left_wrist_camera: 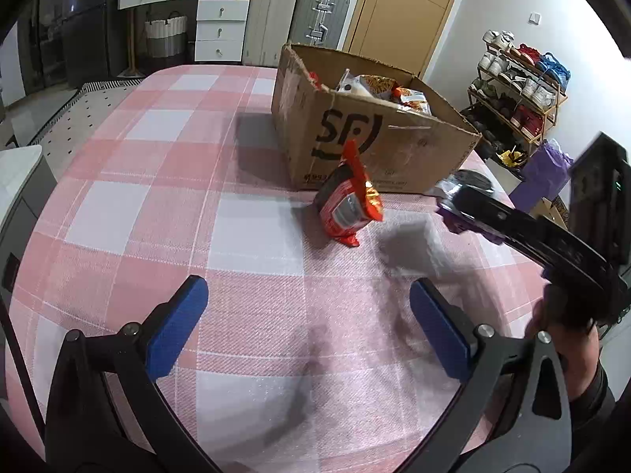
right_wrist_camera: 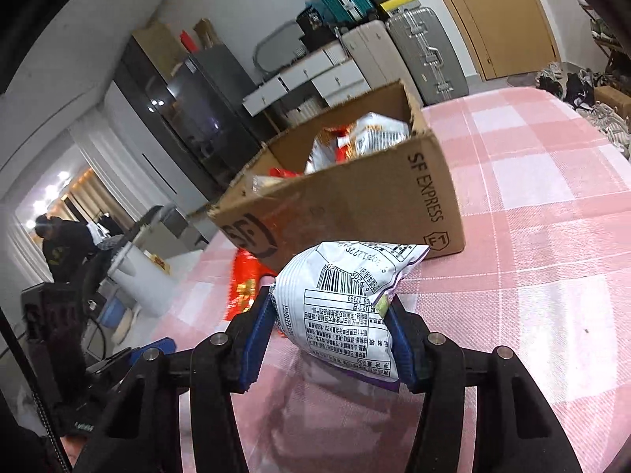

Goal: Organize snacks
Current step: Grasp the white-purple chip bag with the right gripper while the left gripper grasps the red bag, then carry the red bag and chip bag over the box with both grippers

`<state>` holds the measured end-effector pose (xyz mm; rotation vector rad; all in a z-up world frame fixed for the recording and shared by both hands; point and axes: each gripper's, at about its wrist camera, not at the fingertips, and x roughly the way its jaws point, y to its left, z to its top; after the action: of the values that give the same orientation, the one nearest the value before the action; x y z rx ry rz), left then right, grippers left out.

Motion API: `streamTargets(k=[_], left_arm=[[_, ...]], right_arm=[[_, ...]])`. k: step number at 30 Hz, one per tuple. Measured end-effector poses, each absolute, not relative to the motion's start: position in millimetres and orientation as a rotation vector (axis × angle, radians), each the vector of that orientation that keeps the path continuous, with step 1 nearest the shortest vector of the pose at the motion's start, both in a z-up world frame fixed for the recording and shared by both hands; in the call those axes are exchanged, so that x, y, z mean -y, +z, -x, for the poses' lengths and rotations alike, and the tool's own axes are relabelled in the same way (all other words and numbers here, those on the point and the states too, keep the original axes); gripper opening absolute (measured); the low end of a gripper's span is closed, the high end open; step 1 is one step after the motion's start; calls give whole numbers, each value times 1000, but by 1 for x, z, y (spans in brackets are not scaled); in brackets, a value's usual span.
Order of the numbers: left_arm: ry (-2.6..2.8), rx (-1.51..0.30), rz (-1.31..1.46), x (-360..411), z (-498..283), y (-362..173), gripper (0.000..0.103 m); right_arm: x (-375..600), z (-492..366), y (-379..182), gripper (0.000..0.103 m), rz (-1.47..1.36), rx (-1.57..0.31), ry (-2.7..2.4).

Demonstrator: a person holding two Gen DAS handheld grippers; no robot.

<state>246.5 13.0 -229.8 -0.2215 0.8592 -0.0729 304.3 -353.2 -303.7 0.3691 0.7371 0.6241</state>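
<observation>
A brown cardboard box (left_wrist_camera: 378, 146) with several snack packets inside stands on the pink checked tablecloth (left_wrist_camera: 157, 205); it also shows in the right wrist view (right_wrist_camera: 355, 205). A red snack bag (left_wrist_camera: 349, 201) lies in front of the box, seen blurred in the right wrist view (right_wrist_camera: 246, 280). My left gripper (left_wrist_camera: 307, 315) is open and empty, held above the cloth short of the red bag. My right gripper (right_wrist_camera: 331, 327) is shut on a silver and purple snack bag (right_wrist_camera: 347, 295), held above the cloth in front of the box; it shows at the right in the left wrist view (left_wrist_camera: 465, 205).
Suitcases (left_wrist_camera: 299, 19) and white drawers (left_wrist_camera: 221, 27) stand behind the table, next to a wooden door (left_wrist_camera: 402, 8). A shoe rack (left_wrist_camera: 516, 90) is at the right. A person (right_wrist_camera: 63, 244) stands far off at the left.
</observation>
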Motion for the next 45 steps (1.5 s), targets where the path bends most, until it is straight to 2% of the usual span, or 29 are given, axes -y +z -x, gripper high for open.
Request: streamTargets(k=[14, 32, 34, 36, 38, 39, 45], left_arm=[[-41, -820, 160, 6, -278, -198, 102], [30, -902, 207, 13, -346, -238, 99], [-2, -904, 215, 13, -350, -242, 80], [-36, -925, 216, 13, -354, -247, 70], [-58, -925, 221, 11, -355, -251, 40], [-81, -924, 233, 10, -356, -253, 21], [-141, -920, 244, 3, -354, -255, 21]], right_arm=[[397, -258, -293, 54, -371, -649, 587], [394, -270, -303, 54, -376, -650, 585], [394, -270, -303, 54, -377, -649, 584], [394, -270, -302, 54, -375, -648, 583], [393, -269, -302, 54, -371, -646, 585], [393, -269, -302, 54, -369, -645, 586], [392, -268, -302, 54, -364, -636, 592]])
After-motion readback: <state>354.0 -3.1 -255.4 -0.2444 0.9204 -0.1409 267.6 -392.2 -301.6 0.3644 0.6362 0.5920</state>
